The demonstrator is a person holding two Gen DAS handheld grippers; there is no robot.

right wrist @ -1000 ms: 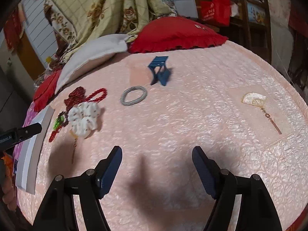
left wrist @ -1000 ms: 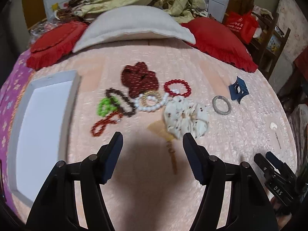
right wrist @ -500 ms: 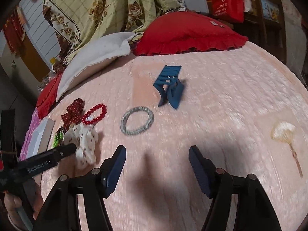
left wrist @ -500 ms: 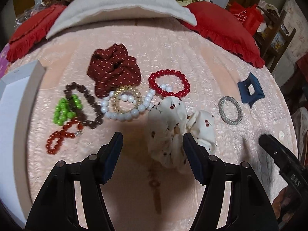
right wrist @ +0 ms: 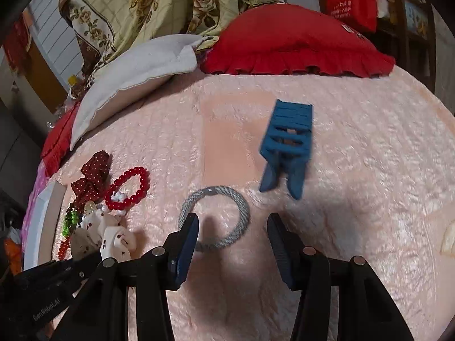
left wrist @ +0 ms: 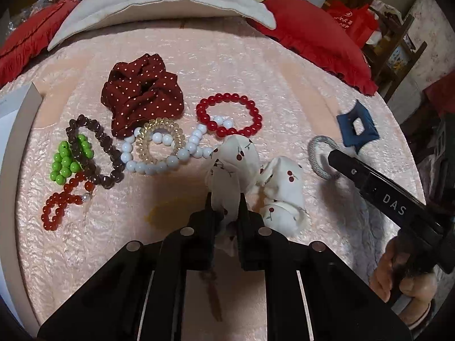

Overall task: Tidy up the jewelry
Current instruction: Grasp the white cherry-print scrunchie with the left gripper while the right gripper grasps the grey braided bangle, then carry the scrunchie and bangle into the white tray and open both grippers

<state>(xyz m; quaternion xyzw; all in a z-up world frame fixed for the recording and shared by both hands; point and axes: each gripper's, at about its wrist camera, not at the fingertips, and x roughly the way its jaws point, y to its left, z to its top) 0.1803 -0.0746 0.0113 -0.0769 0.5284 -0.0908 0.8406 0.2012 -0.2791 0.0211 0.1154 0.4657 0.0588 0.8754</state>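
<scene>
My left gripper [left wrist: 226,201] is shut on the near fold of a white cherry-print scrunchie [left wrist: 278,179] lying on the pink bedspread. Behind it lie a white bead bracelet [left wrist: 159,164], a clear coil hair tie [left wrist: 157,139], a red bead bracelet [left wrist: 230,115], a maroon dotted scrunchie [left wrist: 142,93], and brown [left wrist: 93,147], green [left wrist: 66,159] and orange-red [left wrist: 61,201] bead strands. My right gripper [right wrist: 233,224] is open, its fingers straddling the near side of a grey rope hair tie [right wrist: 216,216]. A blue claw clip [right wrist: 287,145] lies just beyond.
A white tray [left wrist: 17,130] lies at the left edge of the bed. A white pillow [left wrist: 162,0] and red cushions [left wrist: 312,39] line the far side. A yellowish fan pendant [left wrist: 162,213] lies under the left gripper; another [right wrist: 448,238] shows at far right.
My left gripper moved forward and closed on the white scrunchie. My right gripper moved forward and down until it straddled the grey hair tie, still open.
</scene>
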